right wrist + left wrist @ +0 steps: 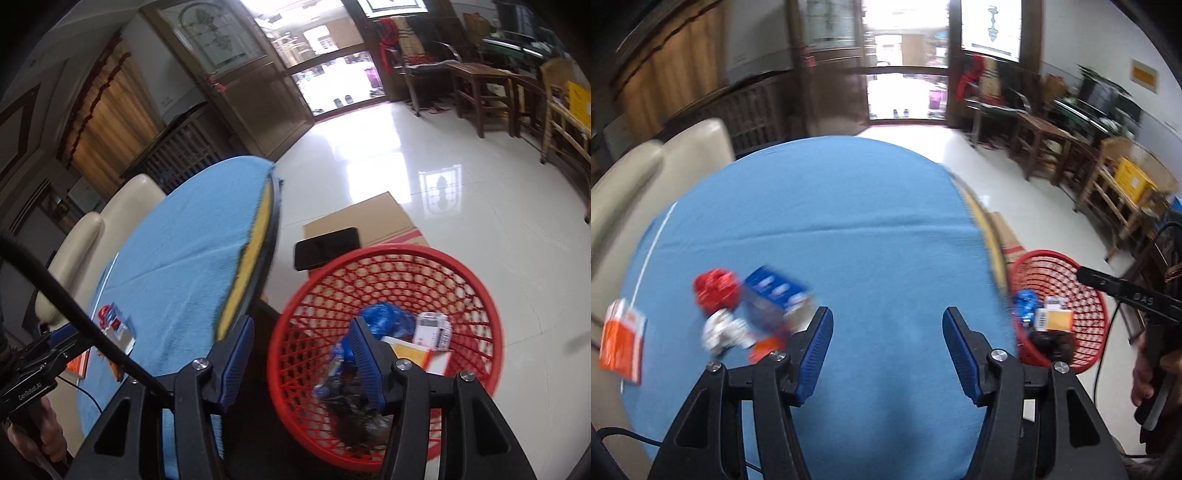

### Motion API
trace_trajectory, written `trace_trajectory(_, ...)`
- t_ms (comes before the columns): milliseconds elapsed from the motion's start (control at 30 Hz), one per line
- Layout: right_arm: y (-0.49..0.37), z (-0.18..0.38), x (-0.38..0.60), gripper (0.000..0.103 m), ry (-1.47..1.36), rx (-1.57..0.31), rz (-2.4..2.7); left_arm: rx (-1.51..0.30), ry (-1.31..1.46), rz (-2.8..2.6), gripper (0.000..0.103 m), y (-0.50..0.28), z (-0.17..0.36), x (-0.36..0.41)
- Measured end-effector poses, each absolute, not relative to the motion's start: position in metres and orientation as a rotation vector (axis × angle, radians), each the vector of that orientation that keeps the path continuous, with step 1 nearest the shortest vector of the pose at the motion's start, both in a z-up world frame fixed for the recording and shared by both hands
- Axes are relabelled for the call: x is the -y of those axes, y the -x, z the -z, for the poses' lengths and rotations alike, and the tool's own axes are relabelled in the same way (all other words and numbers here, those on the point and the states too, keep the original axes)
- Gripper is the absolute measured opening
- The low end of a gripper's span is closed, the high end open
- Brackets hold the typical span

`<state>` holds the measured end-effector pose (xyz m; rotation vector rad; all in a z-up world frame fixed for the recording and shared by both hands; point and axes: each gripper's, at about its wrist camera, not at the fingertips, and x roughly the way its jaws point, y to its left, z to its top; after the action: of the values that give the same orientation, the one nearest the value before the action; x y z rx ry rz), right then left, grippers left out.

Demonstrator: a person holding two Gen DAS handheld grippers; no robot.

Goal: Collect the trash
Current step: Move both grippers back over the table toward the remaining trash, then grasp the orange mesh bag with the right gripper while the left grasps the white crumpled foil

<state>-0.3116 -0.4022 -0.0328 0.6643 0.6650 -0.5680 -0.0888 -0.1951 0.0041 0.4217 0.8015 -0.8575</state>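
Note:
My left gripper (888,325) is open and empty above the blue-covered round table (831,221). To its left lie a red crumpled wrapper (716,288), a blue box (777,291), a white crumpled wrapper (724,332) and an orange packet (622,341) at the table's left edge. My right gripper (303,343) is open and empty over the near rim of the red mesh basket (480,288), which stands on the floor right of the table. The basket (1089,332) holds a blue wrapper (388,317), a white box (432,330), a yellow packet (410,350) and dark trash (358,421).
A cream sofa (646,173) lies behind the table on the left. A flat cardboard sheet (369,218) and a black tablet (325,247) lie on the shiny floor beyond the basket. Wooden chairs and tables (1052,147) line the right wall. A glass door (905,74) is ahead.

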Motion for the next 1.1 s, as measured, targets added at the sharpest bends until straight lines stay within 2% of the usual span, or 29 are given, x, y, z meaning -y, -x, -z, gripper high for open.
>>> trace_trajectory(333, 0.196, 0.029, 0.323, 0.057, -0.523, -0.78, 0.232, -0.963, -0.208, 0.429, 0.063, 0.007, 0.043, 0.03)
trace_trajectory(500, 0.133, 0.04, 0.266, 0.057, -0.447, -0.857, 0.044, -0.985, -0.124, 0.318, 0.063, -0.005, 0.054, -0.024)
trace_trajectory(867, 0.038, 0.067, 0.179, 0.057, -0.301, -0.934, -0.128, -0.993, -0.1, 0.308, 0.063, -0.003, 0.061, -0.05)
trace_trajectory(1033, 0.014, 0.088, 0.171, 0.048, -0.189, -0.998, -0.068, -0.984, -0.089, 0.342, 0.063, -0.011, 0.053, -0.049)
trace_trajectory(1100, 0.009, 0.097, 0.172, 0.04, -0.191, -1.019, -0.057, -0.976, -0.097, 0.369, 0.063, -0.017, 0.048, -0.042)
